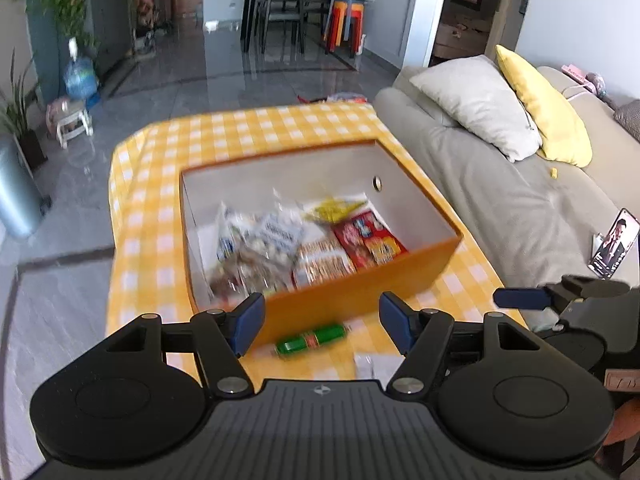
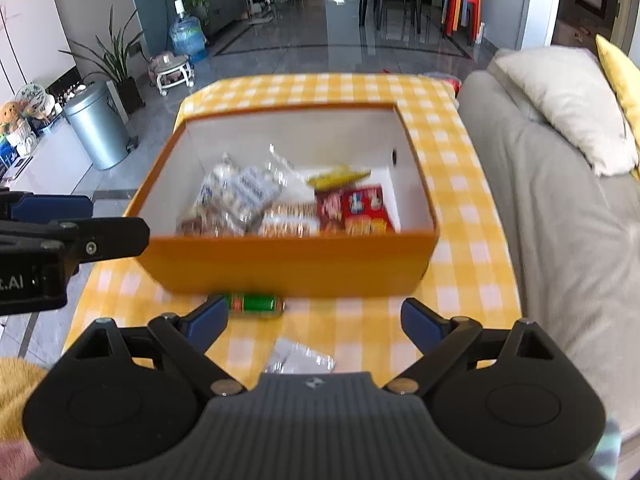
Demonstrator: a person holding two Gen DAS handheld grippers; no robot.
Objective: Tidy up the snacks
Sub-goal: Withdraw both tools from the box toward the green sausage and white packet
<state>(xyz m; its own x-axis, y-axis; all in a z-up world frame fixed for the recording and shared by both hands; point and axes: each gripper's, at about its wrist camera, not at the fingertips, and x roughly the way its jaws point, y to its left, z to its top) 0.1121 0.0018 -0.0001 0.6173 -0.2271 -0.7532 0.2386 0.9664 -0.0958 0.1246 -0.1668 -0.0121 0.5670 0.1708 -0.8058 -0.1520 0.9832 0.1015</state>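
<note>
An orange box with a white inside stands on the yellow checked table and holds several snack packets. A green sausage stick lies on the table against the box's near wall. A small clear packet lies nearer to me. My left gripper is open and empty above the sausage stick. My right gripper is open and empty above the clear packet, with the sausage just past its left finger.
A grey sofa with white and yellow cushions runs along the table's right side; a phone leans on it. A metal bin stands on the floor to the left. The table extends beyond the box.
</note>
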